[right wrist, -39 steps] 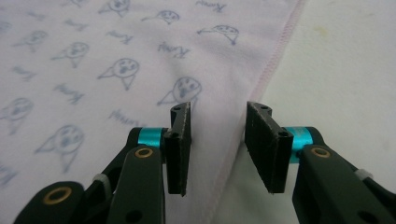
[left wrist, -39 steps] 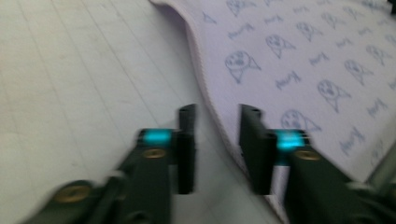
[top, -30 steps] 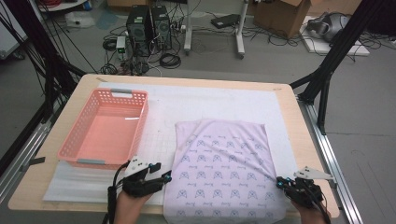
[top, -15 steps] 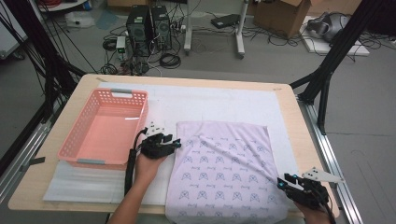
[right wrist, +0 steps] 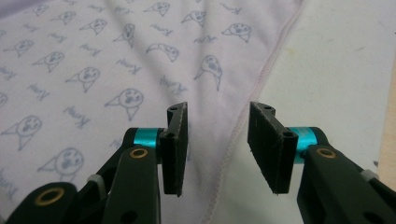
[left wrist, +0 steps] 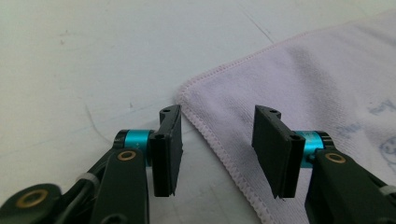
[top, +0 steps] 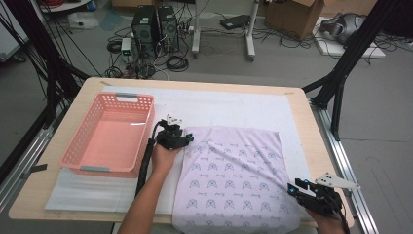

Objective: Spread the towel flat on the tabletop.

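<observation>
Both tools sit half-open w/ nothing gripped: left tool point(top: 182, 140) moved up to the far-left corner of the lilac printed cloth point(top: 238, 180) lying flat on the worktop point(top: 311, 122), right tool point(top: 298, 187) just let go its near-right edge, so I reckon next fold's starting.

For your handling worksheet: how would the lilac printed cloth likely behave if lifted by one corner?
The cloth probably droops limply: it lies flat with soft creases. It looks light, being thin with a stitched hem. The open left gripper straddles that hem, so one pinched corner would likely trail the rest.
</observation>
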`<state>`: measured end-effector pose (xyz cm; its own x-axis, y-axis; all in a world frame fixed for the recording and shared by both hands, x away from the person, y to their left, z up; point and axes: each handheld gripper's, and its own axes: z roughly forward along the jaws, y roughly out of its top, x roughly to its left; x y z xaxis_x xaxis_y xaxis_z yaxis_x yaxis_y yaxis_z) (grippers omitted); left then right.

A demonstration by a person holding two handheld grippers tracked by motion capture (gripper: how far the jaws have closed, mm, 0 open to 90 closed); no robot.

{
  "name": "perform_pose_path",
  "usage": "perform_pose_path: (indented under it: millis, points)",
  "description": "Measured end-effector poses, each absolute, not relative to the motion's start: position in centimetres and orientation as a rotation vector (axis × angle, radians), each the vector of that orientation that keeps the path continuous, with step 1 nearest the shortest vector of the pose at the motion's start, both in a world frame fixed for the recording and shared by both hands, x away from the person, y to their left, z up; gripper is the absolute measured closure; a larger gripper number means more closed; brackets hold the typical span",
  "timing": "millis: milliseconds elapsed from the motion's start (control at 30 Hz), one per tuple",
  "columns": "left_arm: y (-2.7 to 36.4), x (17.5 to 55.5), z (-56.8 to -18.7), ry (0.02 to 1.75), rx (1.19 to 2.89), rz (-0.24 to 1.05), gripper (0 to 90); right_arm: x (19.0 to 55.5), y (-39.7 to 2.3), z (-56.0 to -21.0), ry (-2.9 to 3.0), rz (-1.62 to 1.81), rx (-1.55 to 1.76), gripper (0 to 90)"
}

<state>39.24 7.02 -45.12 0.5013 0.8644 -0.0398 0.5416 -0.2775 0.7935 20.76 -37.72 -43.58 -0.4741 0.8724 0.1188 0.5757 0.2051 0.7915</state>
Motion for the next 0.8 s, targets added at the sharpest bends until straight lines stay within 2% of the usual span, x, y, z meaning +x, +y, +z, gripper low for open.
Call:
perform_pose_path:
  millis: [33,100,133,200,300,367,433,533,800]
  points:
    - [6.9,39.2,-45.1,1.131,1.974,0.524,59.8,20.9,-37.7,-43.5,2.134,1.152,1.358,55.7]
    - [6.6,39.4,-45.0,1.122,1.971,0.487,83.0,21.5,-37.6,-43.5,2.131,1.157,1.359,54.5]
    - [6.5,39.5,-44.9,1.129,1.986,0.496,87.0,21.7,-37.5,-43.5,2.131,1.161,1.358,53.8]
    - [6.7,40.0,-44.7,1.195,1.953,0.550,87.4,22.3,-37.3,-43.5,2.135,1.162,1.360,53.6]
    - [8.0,40.7,-45.1,1.271,1.864,0.479,87.3,23.0,-37.2,-43.6,2.139,1.157,1.357,51.8]
    - [7.9,40.6,-45.1,1.260,1.864,0.479,83.5,23.5,-37.1,-43.8,2.138,1.171,1.361,50.9]
    - [8.0,40.6,-45.1,1.256,1.849,0.457,66.1,24.3,-37.0,-43.8,2.127,1.183,1.361,50.1]
    - [8.3,40.5,-45.1,1.245,1.836,0.402,53.9,26.2,-37.1,-43.7,2.103,1.211,1.370,48.5]
    - [7.9,40.3,-45.2,1.189,1.877,0.376,49.0,33.6,-36.3,-43.5,2.095,1.178,1.392,47.3]
